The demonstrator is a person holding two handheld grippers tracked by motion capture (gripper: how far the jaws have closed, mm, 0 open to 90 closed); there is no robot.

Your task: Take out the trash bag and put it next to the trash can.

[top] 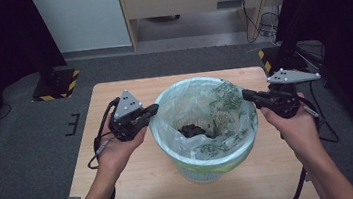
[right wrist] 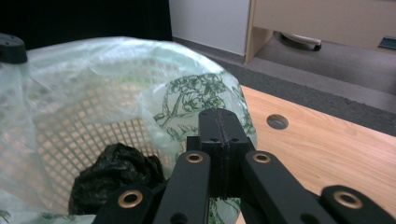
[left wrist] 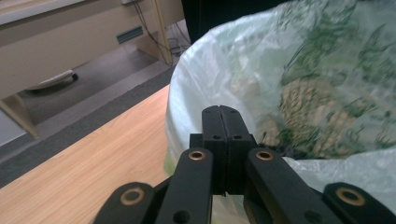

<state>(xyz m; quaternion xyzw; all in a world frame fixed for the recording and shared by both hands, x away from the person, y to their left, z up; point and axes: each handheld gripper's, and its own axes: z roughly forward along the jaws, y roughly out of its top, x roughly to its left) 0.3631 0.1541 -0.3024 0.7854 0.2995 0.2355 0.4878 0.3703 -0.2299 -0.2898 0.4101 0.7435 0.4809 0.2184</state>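
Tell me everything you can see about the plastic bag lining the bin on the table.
The thin, translucent pale green plastic bag with dark green leafy print lines a white lattice waste bin standing upright near the middle of the light wooden table. Its crinkled top is folded outward over the bin's rim, and the mouth stands open. A crumpled black lump lies at the bottom. The left gripper and right gripper, both shut, sit at opposite sides of the rim; whether they pinch the bag is unclear.
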